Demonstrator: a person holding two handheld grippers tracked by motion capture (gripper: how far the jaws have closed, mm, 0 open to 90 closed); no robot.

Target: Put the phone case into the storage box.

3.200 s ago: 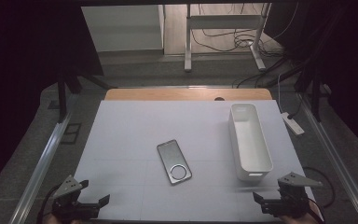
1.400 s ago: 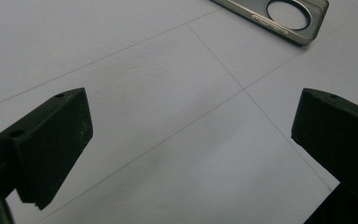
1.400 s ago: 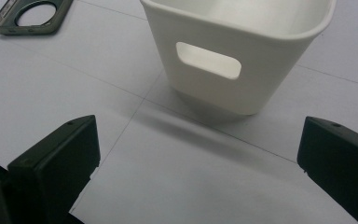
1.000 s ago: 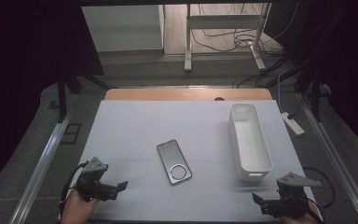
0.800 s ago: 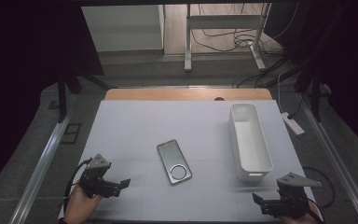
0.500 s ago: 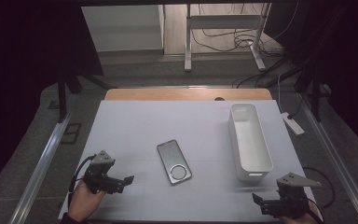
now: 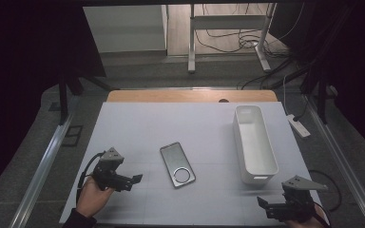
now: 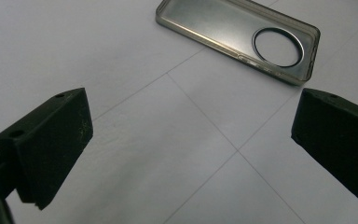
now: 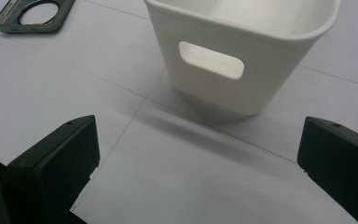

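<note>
A clear grey phone case (image 7: pixel 177 164) with a round cutout lies flat near the middle of the white table (image 7: pixel 195 123). My left gripper (image 7: pixel 134 182) is open, held low just left of the case with its jaws pointing at it. In the left gripper view the case (image 8: pixel 237 37) lies ahead beyond the open gripper (image 8: pixel 191 140), a short gap away. A long white bin (image 7: pixel 254 142) stands empty at the right. My right gripper (image 7: pixel 265 208) is open at the near right edge. In its view the gripper (image 9: pixel 198 158) faces the bin's handle end (image 9: pixel 242 56), and a corner of the case (image 9: pixel 32 16) shows.
A wooden strip (image 7: pixel 190 96) runs along the table's far edge. A white power strip (image 7: pixel 298 126) lies off the right side, beside a metal rail (image 7: pixel 342 161). Desk legs and cables (image 7: pixel 228 40) sit on the floor behind.
My left gripper has moved from the near left corner forward and to the right, closer to the phone case. The right gripper, case and bin have stayed put.
</note>
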